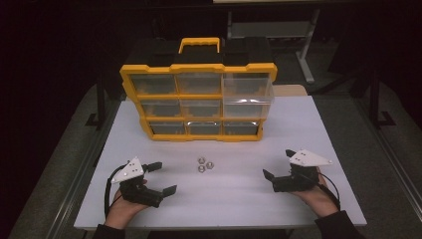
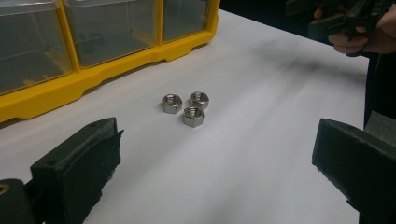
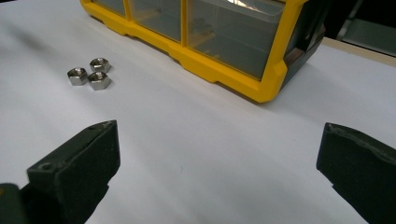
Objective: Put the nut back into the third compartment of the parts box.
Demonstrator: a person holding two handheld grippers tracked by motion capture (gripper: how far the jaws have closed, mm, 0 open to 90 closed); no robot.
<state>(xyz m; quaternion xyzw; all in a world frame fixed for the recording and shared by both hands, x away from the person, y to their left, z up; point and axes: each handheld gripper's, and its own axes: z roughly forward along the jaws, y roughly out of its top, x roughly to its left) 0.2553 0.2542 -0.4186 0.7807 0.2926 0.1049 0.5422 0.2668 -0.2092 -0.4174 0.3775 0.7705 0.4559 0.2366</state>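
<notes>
Your left gripper and right gripper gape wide, empty, near the table's front edge. Between them, mid-table, three hex nuts touch. Your right gripper view reveals the organizer's black side; its clear drawers' contents are unclear.

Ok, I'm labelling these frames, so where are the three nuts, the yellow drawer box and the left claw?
Nuts (image 2: pixel 185 108), left gripper view, middle of the cluster of three.
Drawer box (image 1: pixel 198 97), high view, yellow bar between its upper drawer rows.
Left claw (image 1: pixel 163 178), high view, midway between its open tips.
</notes>
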